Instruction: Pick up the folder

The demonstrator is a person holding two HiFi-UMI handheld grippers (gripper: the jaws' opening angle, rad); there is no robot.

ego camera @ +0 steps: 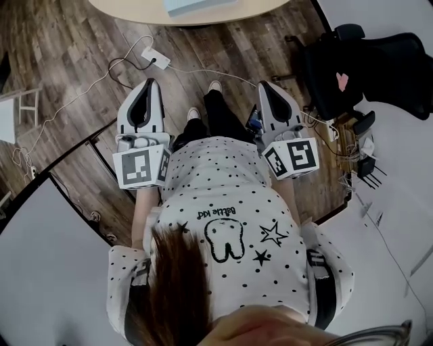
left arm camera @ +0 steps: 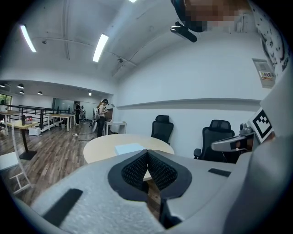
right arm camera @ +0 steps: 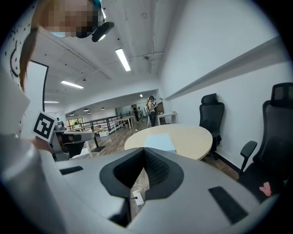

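Observation:
A pale blue folder (ego camera: 193, 5) lies flat on a round beige table (ego camera: 135, 10) at the top edge of the head view. It also shows ahead in the left gripper view, folder (left arm camera: 129, 148) on the table (left arm camera: 98, 153), and in the right gripper view, folder (right arm camera: 160, 142) on the table (right arm camera: 194, 137). My left gripper (ego camera: 150, 84) and right gripper (ego camera: 265, 86) are held side by side at waist height, pointing toward the table and well short of it. Both are shut with nothing between the jaws: left gripper (left arm camera: 147, 153), right gripper (right arm camera: 144, 150).
A white power strip (ego camera: 155, 59) with cables lies on the wood floor between me and the table. A black office chair (ego camera: 352, 67) stands at the right; two more chairs (left arm camera: 162, 128) sit behind the table. A person (left arm camera: 101, 116) stands far off.

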